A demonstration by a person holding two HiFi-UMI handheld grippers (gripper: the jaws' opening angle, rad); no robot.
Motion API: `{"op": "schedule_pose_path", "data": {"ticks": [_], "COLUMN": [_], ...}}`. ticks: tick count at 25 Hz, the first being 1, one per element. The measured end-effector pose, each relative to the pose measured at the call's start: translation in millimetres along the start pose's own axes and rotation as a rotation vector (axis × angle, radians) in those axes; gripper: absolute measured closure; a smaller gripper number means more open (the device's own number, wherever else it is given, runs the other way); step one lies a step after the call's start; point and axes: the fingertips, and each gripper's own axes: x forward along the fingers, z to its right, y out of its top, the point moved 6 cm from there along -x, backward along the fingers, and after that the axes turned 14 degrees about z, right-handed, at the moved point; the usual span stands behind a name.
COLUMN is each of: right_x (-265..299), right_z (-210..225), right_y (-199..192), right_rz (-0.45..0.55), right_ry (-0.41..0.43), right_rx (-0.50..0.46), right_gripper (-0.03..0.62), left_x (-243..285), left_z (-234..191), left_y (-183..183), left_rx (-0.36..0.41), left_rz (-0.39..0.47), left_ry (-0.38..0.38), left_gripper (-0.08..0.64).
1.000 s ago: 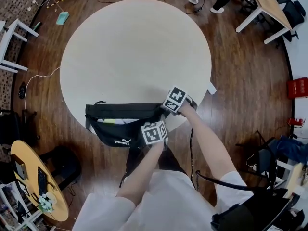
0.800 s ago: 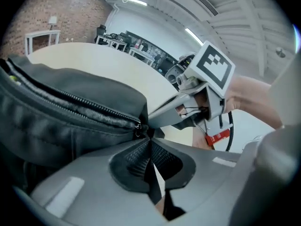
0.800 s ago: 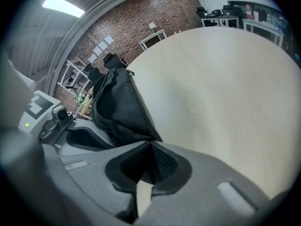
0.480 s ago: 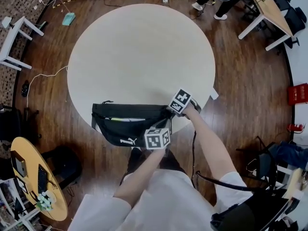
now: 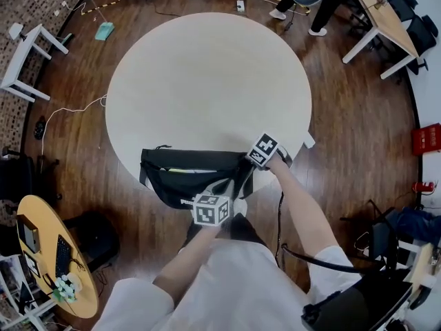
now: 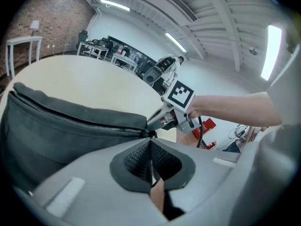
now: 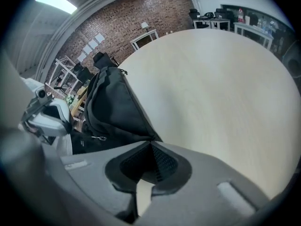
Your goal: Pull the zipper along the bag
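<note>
A black waist bag lies at the near edge of the round table, its top zipper open with something yellow showing inside. My right gripper is shut on the bag's right end, and the corner is pinched at its tips. My left gripper comes at that same end from the near side. Its jaws are shut, with a small dark zipper pull caught at their tips. The right gripper's fingers show just beyond it. A metal pull hangs on the bag's front.
The pale round table stands on a dark wooden floor. A white side table is at the left, a yellow round table at the lower left and desks at the top right. A person's legs are beyond the table.
My left gripper's marker cube has drawn back toward me and a little left, off the bag's front. The right gripper stays on the bag's right end. The head camera has shifted.
</note>
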Motion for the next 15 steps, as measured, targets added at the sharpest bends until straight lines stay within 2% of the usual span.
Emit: {"op": "schedule_pose_path", "data": {"ticks": [3,5,8,10,12,15], "right_x": [2,2,1,2,3,2], "right_z": [-4,-5,-7,-9,-8,-8], "right_y": [1,1,-1,0,2,-1], "right_rz": [0.005,-0.006,-0.031,-0.04,-0.039,-0.024], "right_ry": [-0.042,-0.072,-0.117,-0.142,-0.161,-0.19], "right_rx": [-0.008,-0.019,-0.029,-0.026,-0.004,0.045], "right_gripper": [0.601,0.601,0.601,0.601,0.601,0.601], "left_x": [-29,-53,-101,-130,-133,-96], "left_z": [-28,-57,-129,-173,-181,-122], "left_y": [21,37,67,87,93,64], "left_rx": [0.13,0.243,0.363,0.385,0.384,0.453], "left_rz": [0.008,0.006,0.013,0.015,0.01,-0.017], "left_ry": [-0.019,0.004,0.128,0.197,0.157,-0.052], "left_gripper": [0.548,0.548,0.548,0.548,0.546,0.543]}}
